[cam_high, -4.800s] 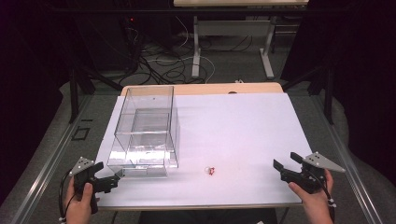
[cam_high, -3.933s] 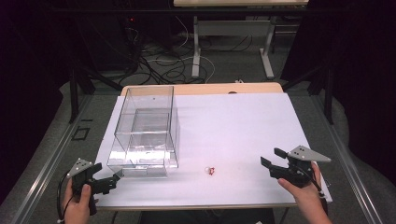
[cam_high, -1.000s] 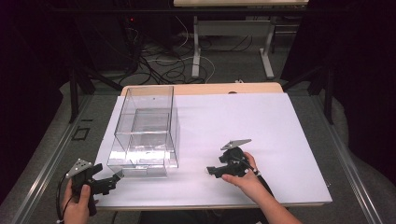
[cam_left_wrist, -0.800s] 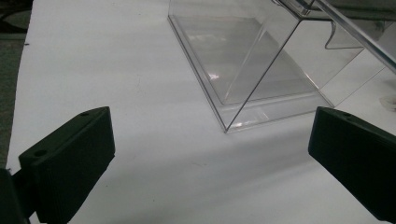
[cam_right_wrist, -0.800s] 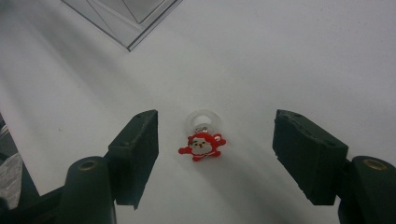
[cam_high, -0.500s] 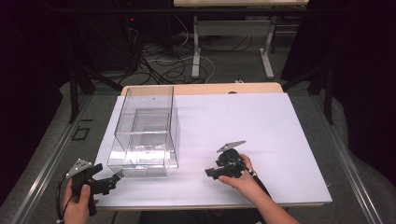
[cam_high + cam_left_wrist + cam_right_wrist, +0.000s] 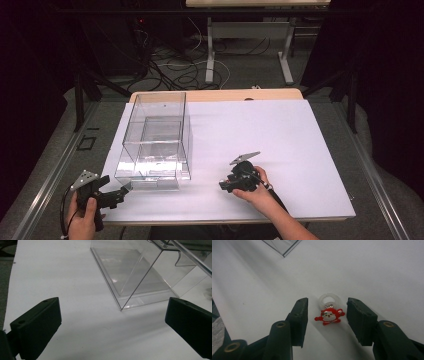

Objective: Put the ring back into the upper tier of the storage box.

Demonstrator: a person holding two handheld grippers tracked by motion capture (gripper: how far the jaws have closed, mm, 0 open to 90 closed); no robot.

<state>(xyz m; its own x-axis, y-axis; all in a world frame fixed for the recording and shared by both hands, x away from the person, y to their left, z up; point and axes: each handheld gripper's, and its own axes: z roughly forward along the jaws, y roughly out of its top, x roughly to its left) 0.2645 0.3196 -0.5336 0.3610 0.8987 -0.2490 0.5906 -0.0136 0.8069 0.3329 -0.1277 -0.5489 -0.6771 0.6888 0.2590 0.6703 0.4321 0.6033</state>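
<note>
White table, with a clear plastic box at its left: the right gripper, jaws just closing but not yet touching, straddles the small red Santa ring lying flat, so it should stay centred and low; the left gripper waits with jaws wide apart.

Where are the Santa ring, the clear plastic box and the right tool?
Santa ring point(image 7: 329, 315), right gripper view, on the red Santa figure.
Clear plastic box point(image 7: 156, 145), high view, on its front wall.
Right tool point(image 7: 327, 315), right gripper view, midway between its black jaws.
</note>
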